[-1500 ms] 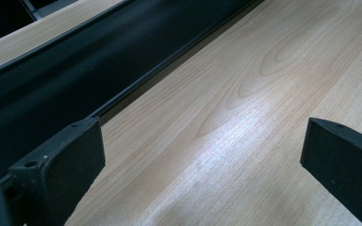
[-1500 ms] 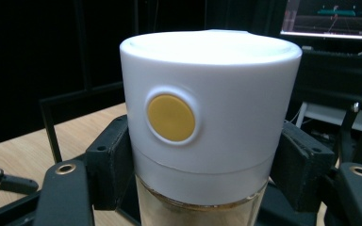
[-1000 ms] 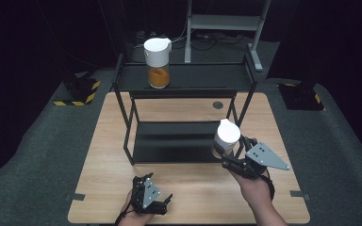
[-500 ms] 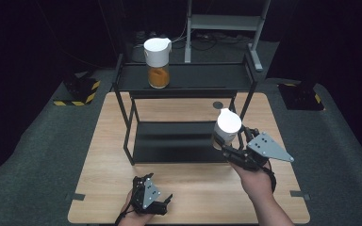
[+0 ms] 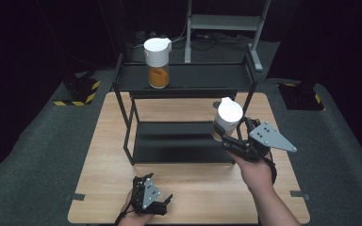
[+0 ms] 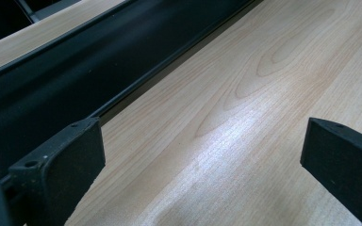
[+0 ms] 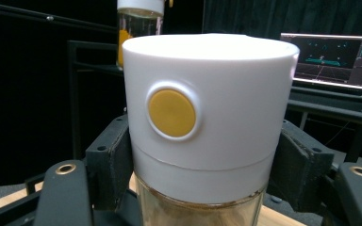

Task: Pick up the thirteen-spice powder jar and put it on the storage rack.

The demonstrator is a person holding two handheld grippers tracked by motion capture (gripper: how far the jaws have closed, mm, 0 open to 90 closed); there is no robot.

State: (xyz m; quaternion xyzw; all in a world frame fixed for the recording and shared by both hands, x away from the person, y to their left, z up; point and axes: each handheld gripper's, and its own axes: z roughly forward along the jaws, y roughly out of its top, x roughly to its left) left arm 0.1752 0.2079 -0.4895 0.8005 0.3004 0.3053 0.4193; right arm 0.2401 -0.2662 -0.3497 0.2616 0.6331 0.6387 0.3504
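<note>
White-lidded spice jar (image 5: 227,120) sat clamped in the right tongs (image 5: 231,136), raised beside the black rack's (image 5: 188,77) right post. Left tongs (image 5: 156,205) rested apart before the rack. Keeping the jar upright while clearing the shelf edge seemed wise.

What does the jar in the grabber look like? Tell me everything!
The jar has a tall white cap that looks like plastic, with a round yellow button on its side, and a clear glass-like body with something brownish inside. It stands upright. The right gripper is shut on it, one black jaw pressing each side just under the cap. In the high view the jar is lifted above the wooden table, by the right end of the black rack.
</note>
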